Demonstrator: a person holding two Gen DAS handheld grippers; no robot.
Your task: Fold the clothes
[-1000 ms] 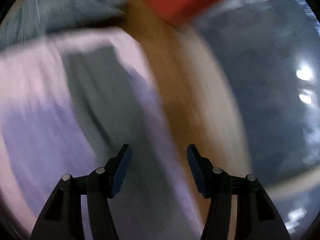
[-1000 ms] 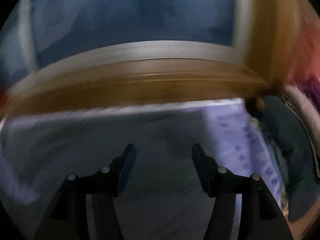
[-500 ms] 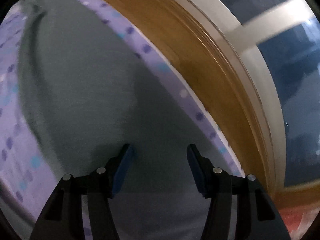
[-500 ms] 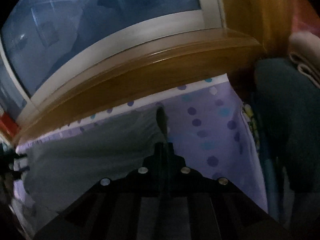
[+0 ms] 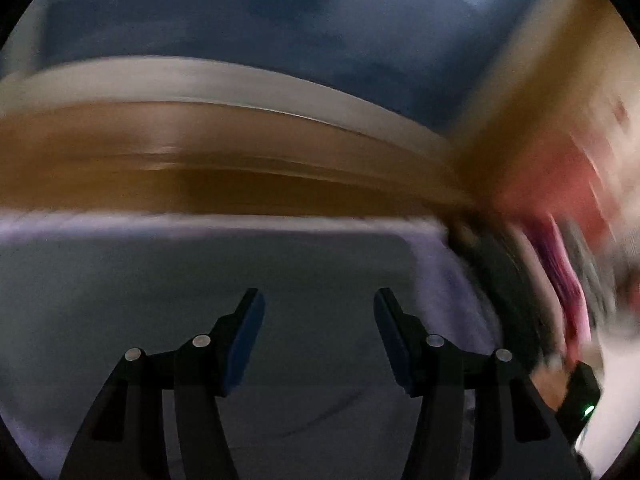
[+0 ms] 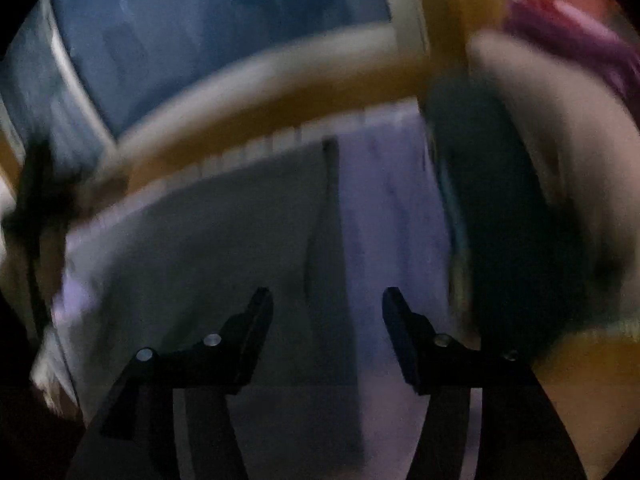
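A grey garment (image 5: 200,288) lies spread flat on the lilac dotted bedsheet (image 5: 452,264); both views are smeared by motion. My left gripper (image 5: 318,320) hangs over the cloth, open, with nothing between its blue pads. In the right wrist view the same grey garment (image 6: 208,248) fills the lower left, its right edge running down toward the fingers. My right gripper (image 6: 326,320) hovers over that edge with its jaws opening and nothing pinched between them.
A wooden bed rail (image 5: 200,160) and a window frame (image 5: 208,80) run behind the sheet. A pile of clothes, dark green (image 6: 500,208), beige (image 6: 568,128) and purple (image 6: 580,44), sits at the right. The other hand and its gripper body (image 5: 576,396) show at lower right.
The right gripper was shut half a second ago and now stands open; it has swept sideways over the garment's edge. The left view swung round from the sheet's side to face the bed rail.
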